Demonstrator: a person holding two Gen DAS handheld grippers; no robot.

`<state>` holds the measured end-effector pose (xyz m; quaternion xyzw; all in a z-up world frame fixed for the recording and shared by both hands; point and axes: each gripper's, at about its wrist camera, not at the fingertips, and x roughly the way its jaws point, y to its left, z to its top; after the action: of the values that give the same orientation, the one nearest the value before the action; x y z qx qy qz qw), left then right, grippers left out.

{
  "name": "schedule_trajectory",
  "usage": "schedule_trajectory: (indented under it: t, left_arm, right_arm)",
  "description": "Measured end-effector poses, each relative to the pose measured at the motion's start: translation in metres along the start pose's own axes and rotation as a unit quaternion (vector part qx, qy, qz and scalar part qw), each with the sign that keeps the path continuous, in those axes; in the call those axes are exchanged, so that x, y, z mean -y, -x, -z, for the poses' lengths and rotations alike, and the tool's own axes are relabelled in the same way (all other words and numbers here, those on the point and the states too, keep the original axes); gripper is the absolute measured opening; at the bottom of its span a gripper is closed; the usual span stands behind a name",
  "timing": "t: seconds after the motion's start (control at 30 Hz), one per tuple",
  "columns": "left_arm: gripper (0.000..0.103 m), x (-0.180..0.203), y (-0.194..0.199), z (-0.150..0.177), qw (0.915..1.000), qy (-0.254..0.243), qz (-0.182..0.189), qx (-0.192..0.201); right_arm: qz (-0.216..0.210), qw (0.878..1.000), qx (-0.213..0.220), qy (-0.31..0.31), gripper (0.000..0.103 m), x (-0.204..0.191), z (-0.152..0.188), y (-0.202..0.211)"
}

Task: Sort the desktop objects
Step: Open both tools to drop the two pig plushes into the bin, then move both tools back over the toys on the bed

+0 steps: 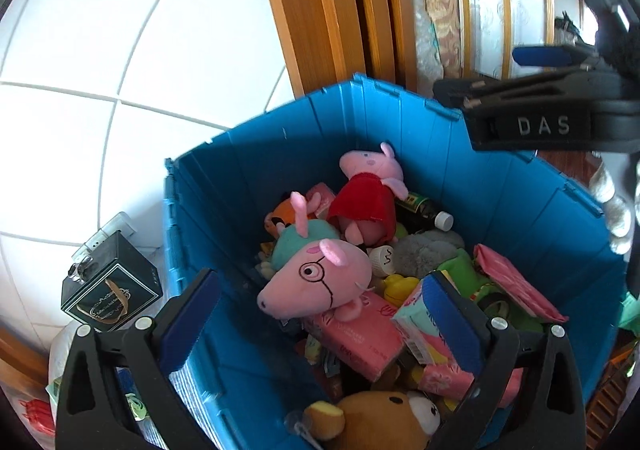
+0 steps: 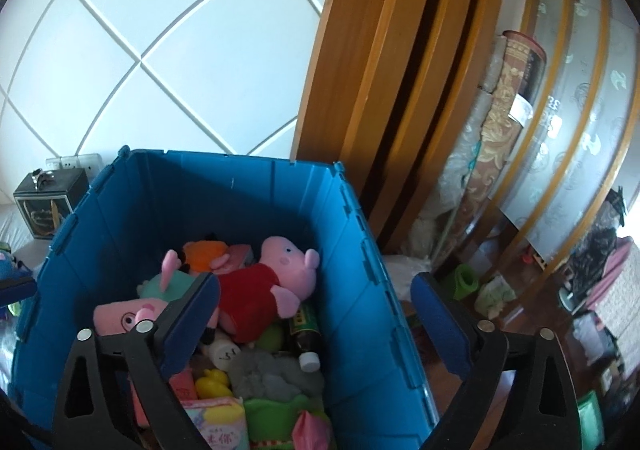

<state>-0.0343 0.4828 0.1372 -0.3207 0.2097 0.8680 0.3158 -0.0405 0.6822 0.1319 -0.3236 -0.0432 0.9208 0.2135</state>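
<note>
Toys and small packets fill a blue crate that stands against a white tiled wall, beside a wooden door frame. On top of the heap lies a pink pig plush in a red dress, its head toward the far wall of the crate. Nearer the camera rests a second pig plush with glasses, lying partly on a pink tissue pack. A dark bottle with a white cap lies just beside the red-dressed pig, next to a grey fluffy toy. A yellow duck sits among the packets, and a brown bear is at the near edge.

The left gripper hangs over the crate with its blue-padded jaws spread wide and nothing pressed between them. The right gripper is likewise wide apart and empty, one finger above the toys and the other outside the crate's right wall. In the left wrist view it shows at upper right, above the crate rim. A black box sits outside the crate by the wall.
</note>
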Motion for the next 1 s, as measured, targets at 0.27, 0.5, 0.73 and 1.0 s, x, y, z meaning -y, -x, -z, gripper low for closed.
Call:
schedule_trajectory:
  t: [0.27,0.5,0.73,1.0]
  left_arm:
    - [0.102,-0.054,0.056,0.05,0.997,0.05,-0.026,0.053]
    - [0.102,-0.133,0.092,0.121,0.989,0.103,-0.086,0.062]
    - [0.102,-0.235,0.11,0.215,0.9754,0.169,-0.138,0.029]
    - [0.102,-0.342,0.103,0.334,0.947,0.257,-0.189,-0.037]
  right_arm:
    - [-0.023,0.999,0.028,-0.021,0.103,-0.035,0.005,0.053]
    - [-0.08,0.994,0.068,-0.023,0.103,-0.112,0.009,0.107]
    - [-0.163,0.982,0.09,-0.005,0.103,-0.229,0.019,0.146]
    - [-0.25,0.967,0.048,0.022,0.103,-0.367,0.047,0.128]
